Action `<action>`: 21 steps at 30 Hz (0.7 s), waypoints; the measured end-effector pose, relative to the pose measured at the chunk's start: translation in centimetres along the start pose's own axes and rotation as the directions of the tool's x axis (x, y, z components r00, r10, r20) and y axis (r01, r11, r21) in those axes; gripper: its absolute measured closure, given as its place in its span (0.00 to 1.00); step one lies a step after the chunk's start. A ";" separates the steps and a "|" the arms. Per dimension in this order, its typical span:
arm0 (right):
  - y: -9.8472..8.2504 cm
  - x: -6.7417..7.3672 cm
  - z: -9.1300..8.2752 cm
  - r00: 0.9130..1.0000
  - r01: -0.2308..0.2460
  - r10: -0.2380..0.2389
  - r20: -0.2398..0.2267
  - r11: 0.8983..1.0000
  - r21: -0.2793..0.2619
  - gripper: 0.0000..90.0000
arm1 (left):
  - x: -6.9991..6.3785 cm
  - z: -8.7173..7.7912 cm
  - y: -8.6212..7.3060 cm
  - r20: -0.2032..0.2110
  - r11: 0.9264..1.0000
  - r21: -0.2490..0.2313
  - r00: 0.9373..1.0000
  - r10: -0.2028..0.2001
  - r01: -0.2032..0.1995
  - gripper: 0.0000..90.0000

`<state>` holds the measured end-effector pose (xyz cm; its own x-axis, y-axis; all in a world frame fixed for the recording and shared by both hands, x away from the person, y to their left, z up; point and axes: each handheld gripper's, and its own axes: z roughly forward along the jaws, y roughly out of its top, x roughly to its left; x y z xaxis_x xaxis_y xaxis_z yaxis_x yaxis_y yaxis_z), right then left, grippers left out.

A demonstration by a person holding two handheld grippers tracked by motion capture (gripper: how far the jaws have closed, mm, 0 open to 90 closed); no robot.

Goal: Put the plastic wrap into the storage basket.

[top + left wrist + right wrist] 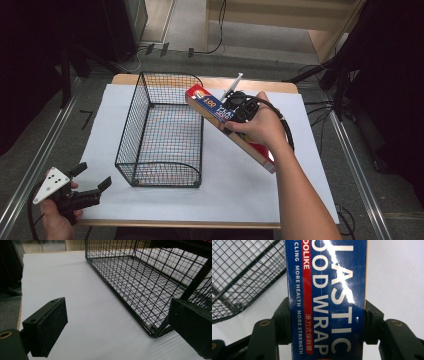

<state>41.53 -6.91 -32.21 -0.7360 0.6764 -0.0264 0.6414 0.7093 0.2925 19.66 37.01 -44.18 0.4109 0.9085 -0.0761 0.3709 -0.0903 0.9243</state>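
While the right gripper [239,116] clamps the plastic wrap box [220,112] at frame centre, the left gripper [89,181] sits open, lower left, near the wire basket [160,130].

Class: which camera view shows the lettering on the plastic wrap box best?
The right gripper view: the plastic wrap box sits close up between the fingers, its print readable. The high view shows the whole box, lettering tiny.

A black wire basket [162,132] stands on the white sheet [100,145] at table centre. At its three o'clock, the right gripper [239,112] clamps a long blue-and-red plastic wrap box [227,125], its far end over the basket's rim. At seven o'clock, the left gripper [92,177] hovers with jaws spread, empty.
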 end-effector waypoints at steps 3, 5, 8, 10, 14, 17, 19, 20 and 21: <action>0.5 0.6 0.2 1.000 0.011 -0.011 -0.004 1.000 0.002 0.46 | 0.0 0.0 0.0 0.000 1.000 0.000 1.000 0.000 0.000 0.04; 0.7 0.7 0.2 1.000 0.016 -0.016 -0.002 1.000 0.004 0.46 | 0.0 0.0 0.0 0.001 1.000 -0.001 1.000 -0.001 0.001 0.04; 1.2 1.3 0.2 1.000 0.026 -0.026 -0.008 1.000 -0.002 0.46 | 0.0 0.0 0.0 0.002 1.000 -0.001 1.000 -0.001 0.001 0.04; 1.8 1.8 0.3 0.999 0.040 -0.040 -0.011 0.999 0.002 0.46 | 0.1 0.0 0.0 0.002 1.000 -0.002 1.000 -0.002 0.002 0.04; 2.5 2.6 0.3 0.998 0.053 -0.053 -0.016 0.999 0.002 0.46 | 0.1 -0.1 0.1 -0.001 1.000 -0.003 1.000 0.001 -0.001 0.04; 3.1 3.2 0.5 0.997 0.070 -0.070 -0.025 0.998 -0.004 0.46 | 0.1 -0.1 0.1 -0.001 1.000 -0.004 1.000 -0.001 0.001 0.04; 3.2 3.5 0.5 0.997 0.072 -0.072 -0.027 0.997 -0.002 0.46 | 0.1 -0.1 0.1 -0.001 1.000 -0.004 1.000 -0.001 0.001 0.04; 3.6 3.8 0.7 0.996 0.083 -0.083 -0.031 0.997 0.000 0.46 | 0.1 -0.1 0.1 0.001 1.000 -0.005 1.000 -0.003 0.003 0.04; 3.6 3.8 0.7 0.996 0.083 -0.083 -0.031 0.997 0.000 0.46 | 0.1 -0.1 0.1 0.001 1.000 -0.005 1.000 -0.003 0.003 0.04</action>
<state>41.14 -1.67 -31.93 -0.7930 0.6088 -0.0211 0.5780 0.7629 0.2897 19.65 37.12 -44.09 0.4103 0.9085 -0.0791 0.3681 -0.0856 0.9258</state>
